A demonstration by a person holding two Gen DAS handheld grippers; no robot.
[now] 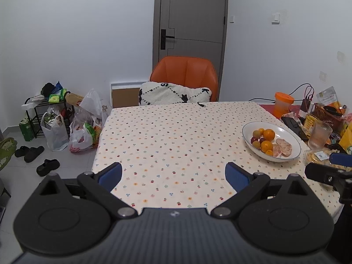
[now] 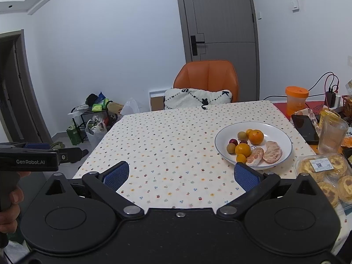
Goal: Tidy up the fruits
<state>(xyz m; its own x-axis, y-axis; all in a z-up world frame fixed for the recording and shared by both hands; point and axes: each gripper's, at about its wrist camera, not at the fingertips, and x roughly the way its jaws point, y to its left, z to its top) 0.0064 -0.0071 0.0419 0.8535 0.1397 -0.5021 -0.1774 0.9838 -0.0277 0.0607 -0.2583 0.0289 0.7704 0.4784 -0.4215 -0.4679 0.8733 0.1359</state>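
Here the left claw [image 1: 173, 173] hangs spread and empty over the dotted tabletop [image 1: 171, 132]; the right claw [image 2: 181, 173] is likewise spread, empty, its right pad just before the white plate [image 2: 222, 136] holding the fruits [image 2: 255, 147].

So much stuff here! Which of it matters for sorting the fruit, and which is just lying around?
For the job: plate, oranges, peeled segments, small round fruits, both open grippers.

Just lying about: glass, orange cup, phone, egg tarts, chair, bags.
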